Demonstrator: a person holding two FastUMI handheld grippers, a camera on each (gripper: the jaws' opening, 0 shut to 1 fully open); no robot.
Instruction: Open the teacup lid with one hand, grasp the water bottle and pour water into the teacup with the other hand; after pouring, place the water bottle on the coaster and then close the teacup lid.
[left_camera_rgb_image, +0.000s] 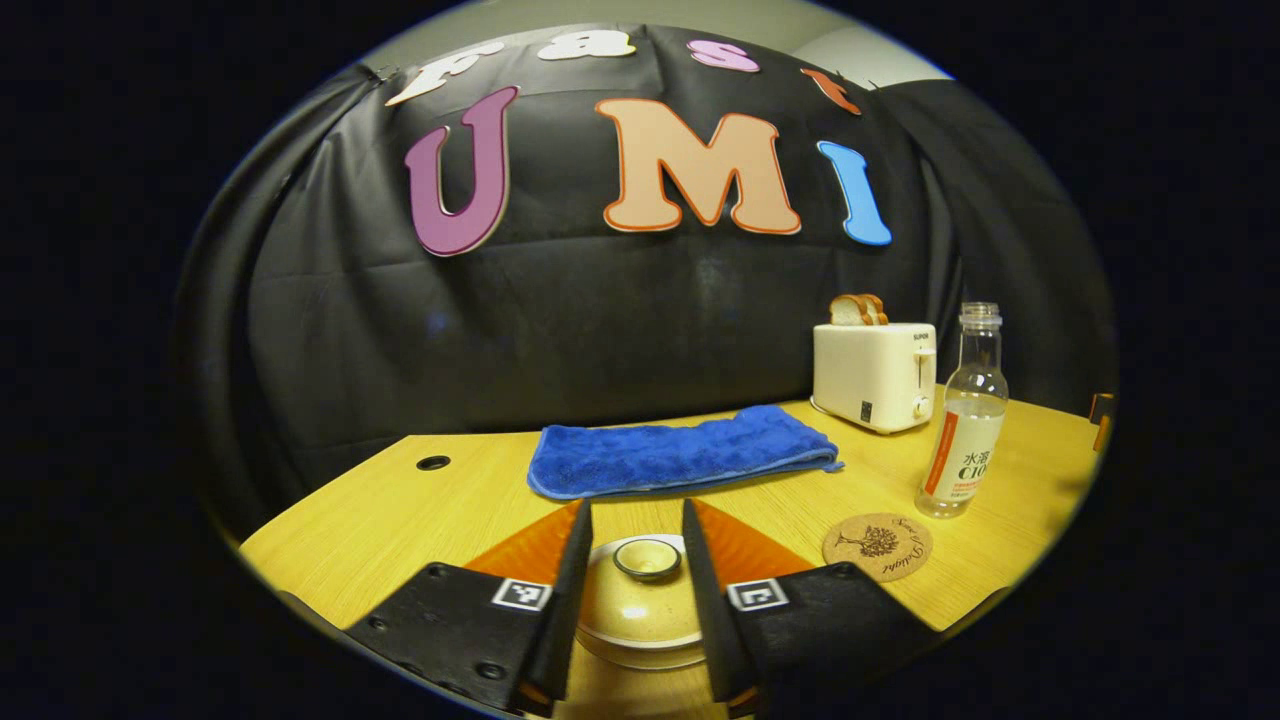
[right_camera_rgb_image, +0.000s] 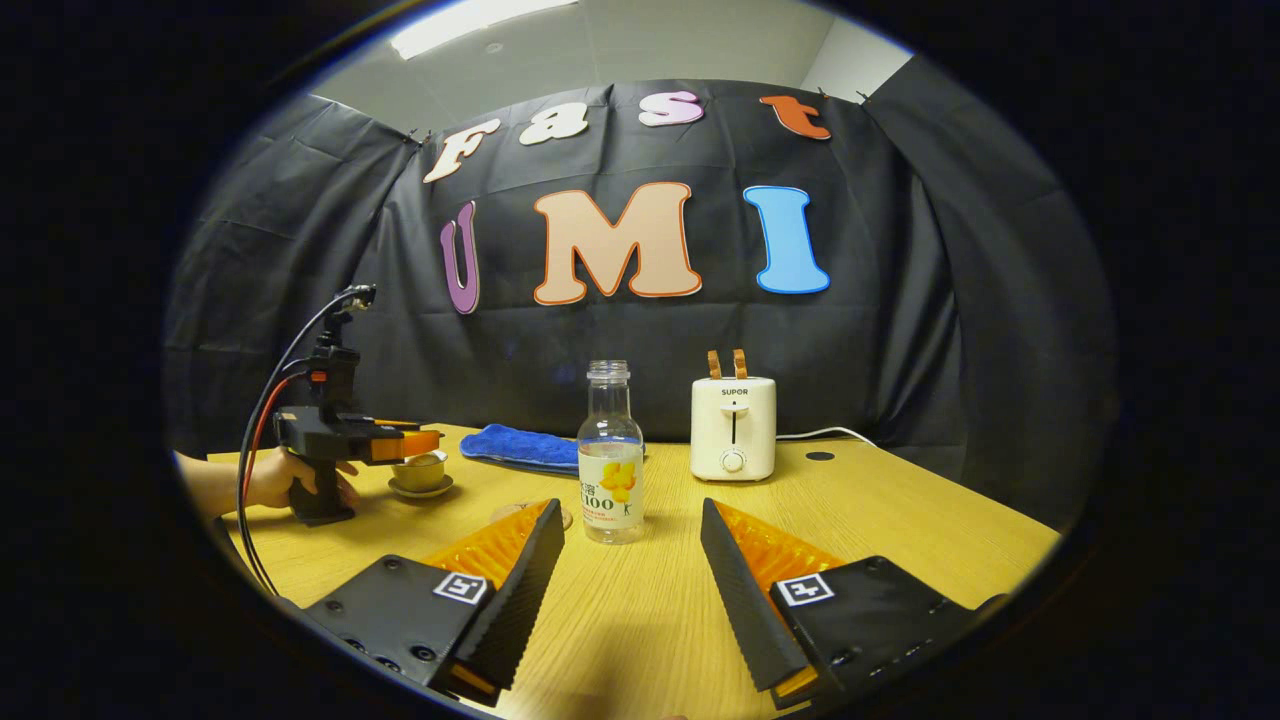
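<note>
The teacup with its cream lid (left_camera_rgb_image: 640, 612) on sits low in the left gripper view, directly between my left gripper's (left_camera_rgb_image: 635, 520) fingers. The jaws are open and straddle the lid's knob (left_camera_rgb_image: 647, 558) with a gap on each side. The clear water bottle (left_camera_rgb_image: 965, 420) stands uncapped at the right, and the round cork coaster (left_camera_rgb_image: 878, 546) lies in front of it. In the right gripper view, my right gripper (right_camera_rgb_image: 630, 515) is open and holds nothing, a short way in front of the bottle (right_camera_rgb_image: 611, 455). At the left, a hand holds the left gripper (right_camera_rgb_image: 425, 443) over the teacup (right_camera_rgb_image: 420, 472).
A folded blue towel (left_camera_rgb_image: 680, 450) lies behind the teacup. A cream toaster (left_camera_rgb_image: 872, 375) with bread slices stands at the back beside the bottle. The wooden table (right_camera_rgb_image: 900, 520) has a cable hole (left_camera_rgb_image: 433, 462) at the far left. Cables trail from the left gripper.
</note>
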